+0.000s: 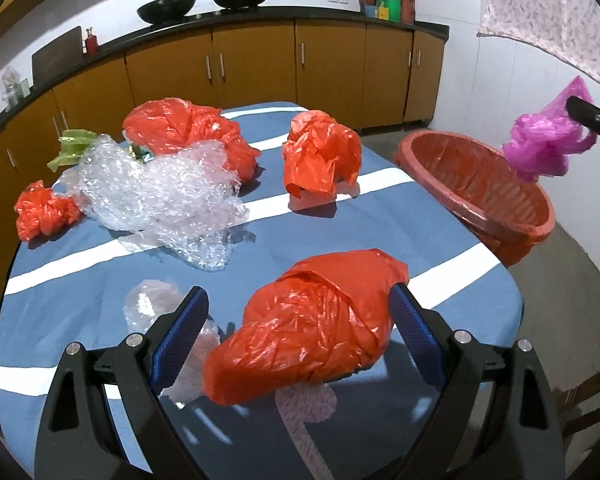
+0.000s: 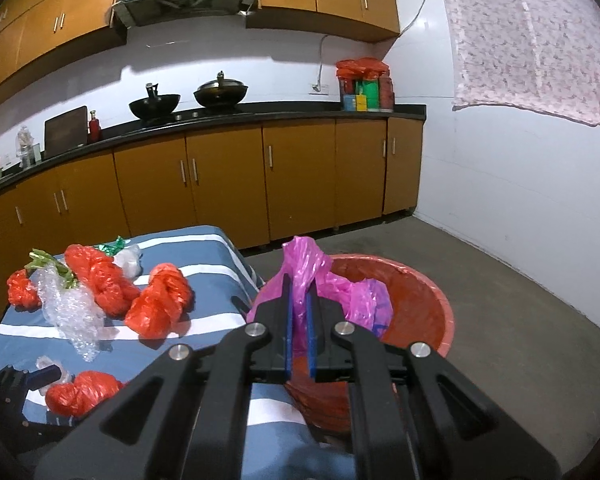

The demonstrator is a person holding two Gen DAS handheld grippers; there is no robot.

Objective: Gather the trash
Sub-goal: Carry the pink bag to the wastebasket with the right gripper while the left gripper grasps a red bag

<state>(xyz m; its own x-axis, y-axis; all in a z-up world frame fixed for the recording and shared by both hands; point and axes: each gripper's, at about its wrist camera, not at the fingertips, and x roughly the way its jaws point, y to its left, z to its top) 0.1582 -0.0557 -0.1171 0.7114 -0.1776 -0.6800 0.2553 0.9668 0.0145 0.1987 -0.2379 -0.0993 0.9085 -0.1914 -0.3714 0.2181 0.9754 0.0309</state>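
Observation:
My left gripper (image 1: 298, 300) is open, its blue pads on either side of a crumpled red plastic bag (image 1: 312, 324) lying on the blue striped table (image 1: 80, 292); the bag also shows in the right wrist view (image 2: 80, 396). My right gripper (image 2: 299, 300) is shut on a pink plastic bag (image 2: 320, 280) and holds it over the red basket (image 2: 424, 296) beside the table. In the left wrist view the pink bag (image 1: 544, 140) hangs above the basket (image 1: 480, 184).
More trash lies on the table: a bubble-wrap sheet (image 1: 160, 196), several red bags (image 1: 320, 156) (image 1: 188, 128) (image 1: 40, 212), a green scrap (image 1: 72, 146) and a small clear bag (image 1: 152, 300). Brown cabinets (image 2: 220, 184) and a counter stand behind.

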